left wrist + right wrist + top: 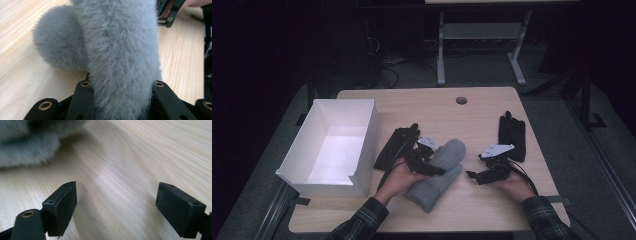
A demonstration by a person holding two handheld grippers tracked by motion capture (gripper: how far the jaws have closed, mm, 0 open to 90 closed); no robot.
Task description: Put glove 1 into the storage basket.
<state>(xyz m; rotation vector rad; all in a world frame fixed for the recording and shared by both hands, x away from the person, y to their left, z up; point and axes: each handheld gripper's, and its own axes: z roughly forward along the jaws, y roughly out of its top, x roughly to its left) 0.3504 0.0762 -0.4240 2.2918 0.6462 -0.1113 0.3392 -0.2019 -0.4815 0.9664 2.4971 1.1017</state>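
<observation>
A grey mitten (122, 57) stands clamped between the left tool's (122, 100) black jaws, its thumb (58, 40) bulging left over the pale desk (22, 82).

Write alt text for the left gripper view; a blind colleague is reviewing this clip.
A fluffy grey mitten stands clamped between the left gripper's two black jaws, its rounded thumb bulging to the left. A pale wooden table lies behind it.

My sleeves (362, 220) are dark plaid flannel. Each gripper, left (424, 162) and right (479, 172), is black, topped by a pale grey three-cornered plate (498, 149), with a black cable (524, 176) trailing back. My jaws are blocky black pads on linked arms, pinned with brass-ringed screws (45, 105).
</observation>
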